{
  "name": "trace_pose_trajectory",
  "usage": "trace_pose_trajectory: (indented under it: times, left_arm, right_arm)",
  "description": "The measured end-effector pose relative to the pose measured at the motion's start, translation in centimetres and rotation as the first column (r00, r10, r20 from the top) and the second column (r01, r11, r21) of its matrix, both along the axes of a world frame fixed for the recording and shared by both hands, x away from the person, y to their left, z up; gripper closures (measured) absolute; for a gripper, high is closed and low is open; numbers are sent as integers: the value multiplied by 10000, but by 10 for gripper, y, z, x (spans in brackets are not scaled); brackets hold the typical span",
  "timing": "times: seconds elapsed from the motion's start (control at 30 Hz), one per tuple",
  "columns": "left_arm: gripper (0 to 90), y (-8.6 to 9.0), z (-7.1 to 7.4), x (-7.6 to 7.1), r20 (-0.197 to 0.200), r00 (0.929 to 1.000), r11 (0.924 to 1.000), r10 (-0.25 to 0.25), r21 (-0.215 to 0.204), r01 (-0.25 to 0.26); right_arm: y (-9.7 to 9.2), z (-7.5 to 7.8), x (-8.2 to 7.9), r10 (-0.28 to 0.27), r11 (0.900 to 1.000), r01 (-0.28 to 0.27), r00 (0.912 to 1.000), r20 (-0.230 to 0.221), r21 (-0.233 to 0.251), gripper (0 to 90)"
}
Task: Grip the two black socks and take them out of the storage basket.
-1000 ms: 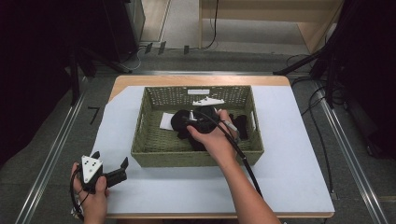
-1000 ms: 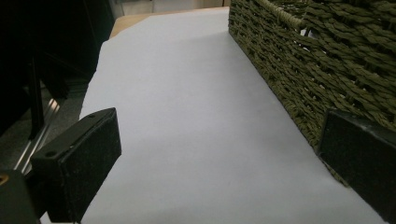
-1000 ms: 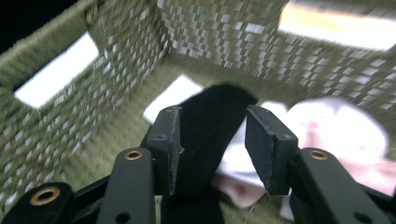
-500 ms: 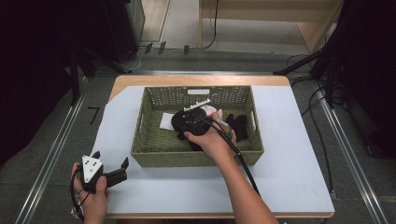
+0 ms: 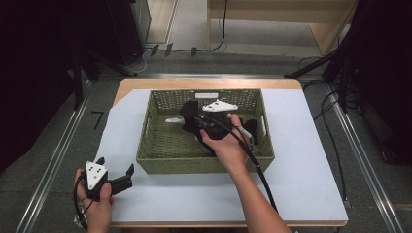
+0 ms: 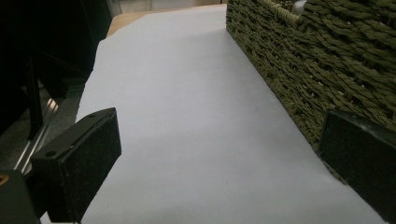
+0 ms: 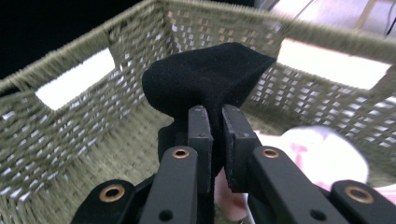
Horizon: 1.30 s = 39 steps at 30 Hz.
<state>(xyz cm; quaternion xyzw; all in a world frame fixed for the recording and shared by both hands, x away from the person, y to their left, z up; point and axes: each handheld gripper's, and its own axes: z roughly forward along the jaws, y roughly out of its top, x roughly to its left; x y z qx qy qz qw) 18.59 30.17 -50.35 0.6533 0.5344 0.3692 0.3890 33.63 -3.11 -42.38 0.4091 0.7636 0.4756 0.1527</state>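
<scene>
No brand, label or writing can be read anywhere; a pale rectangular tag (image 5: pixel 206 95) lies on the far rim of the woven olive basket (image 5: pixel 160 160), too small to read. The basket stands in the middle of the white sheet (image 5: pixel 301 160) that covers the counter (image 5: pixel 145 83).

The right claw (image 7: pixel 214 122) is inside the basket with its jaws pinched narrow on a fold of black cloth (image 7: pixel 210 77); in the high view the same cloth (image 5: pixel 188 115) is bunched just beyond the right hand (image 5: pixel 224 143), near the basket's middle. A white item (image 5: pixel 174 120) lies on the basket floor left of the cloth; another pale, pinkish thing (image 7: pixel 322 154) lies blurred beside the right claw, perhaps more fabric.

The left claw (image 5: pixel 116 167) rests on the sheet off the basket's near-left corner, jaws spread wide with nothing between them; its right jaw stands just beside the basket wall (image 6: pixel 327 70).
</scene>
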Motion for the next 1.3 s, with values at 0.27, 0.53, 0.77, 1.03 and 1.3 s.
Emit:
trace_pose_trajectory:
  times: [0.27,0.53,0.77,1.03,1.3]
  left_arm:
    - [5,0,0,0,-8,10000,10000,-29,23,29]
    - [5,1,0,0,-28,10000,9999,-3,-117,2]
    - [5,1,0,0,-20,10000,9999,-6,-156,5]
    - [5,2,0,1,-83,10000,9998,1,-194,-2]
    - [5,3,0,1,-76,10000,9996,-1,-277,-1]
  right_arm:
    - [-13,5,-5,-558,9942,502,9968,581,948,837]
    - [-24,7,-6,-981,9855,867,9925,726,1461,835]
    - [-30,6,-5,-1227,9779,1092,9902,667,1784,825]
    - [-38,10,-8,-1394,9768,1173,9834,1163,1790,870]
    - [-50,18,-15,-2044,9496,1292,9459,2519,2856,871]
